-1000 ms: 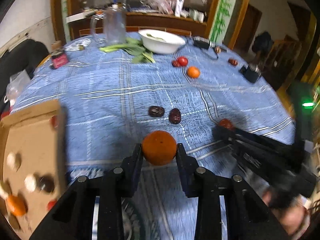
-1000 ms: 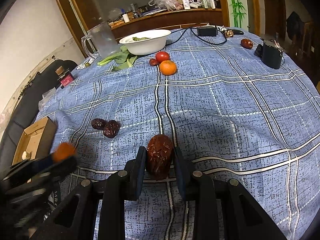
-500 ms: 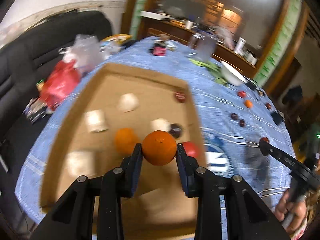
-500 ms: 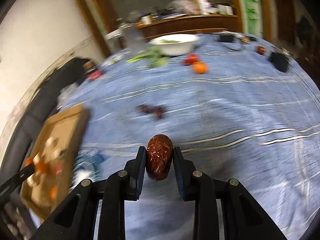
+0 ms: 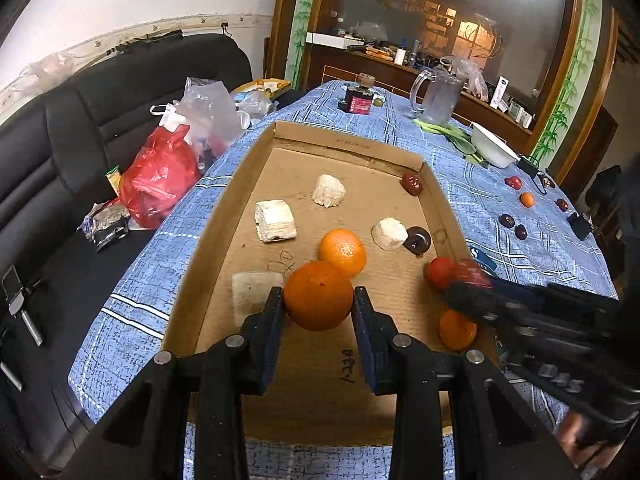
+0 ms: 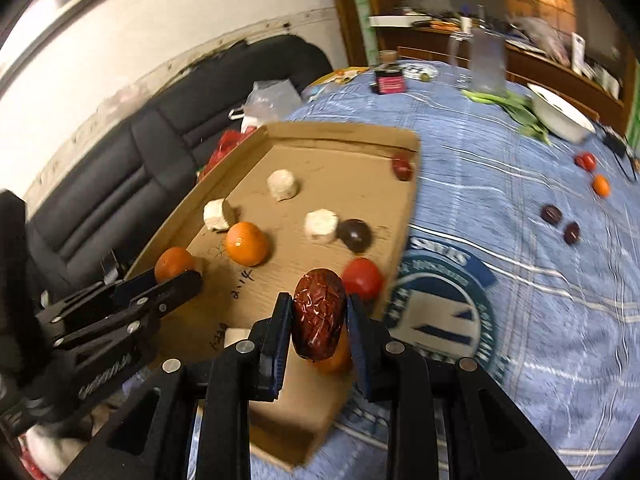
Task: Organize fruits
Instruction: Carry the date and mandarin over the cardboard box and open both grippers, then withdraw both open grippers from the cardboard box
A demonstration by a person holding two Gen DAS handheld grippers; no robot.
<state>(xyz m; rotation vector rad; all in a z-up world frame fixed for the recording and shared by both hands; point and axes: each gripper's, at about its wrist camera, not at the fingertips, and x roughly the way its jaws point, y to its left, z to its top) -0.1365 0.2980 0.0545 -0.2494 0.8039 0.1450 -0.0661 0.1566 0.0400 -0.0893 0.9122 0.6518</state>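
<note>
Left gripper [image 5: 318, 302]: clamps an orange [image 5: 318, 300] above the cardboard tray [image 5: 352, 148], poised for release beside fruit already gathered.
Right gripper [image 6: 318, 316]: pinches a red date [image 6: 319, 314] over the tray's near edge.
Remaining: dates, a tomato and an orange on the tablecloth [image 5: 460, 168].

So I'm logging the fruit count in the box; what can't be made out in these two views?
- Left view: the right gripper is motion-blurred; its date can't be seen, and it partly covers a tomato and an orange.
- Right view: an orange sits mostly hidden behind the held date.
- Both views: the box near edge is covered by gripper bodies.
</note>
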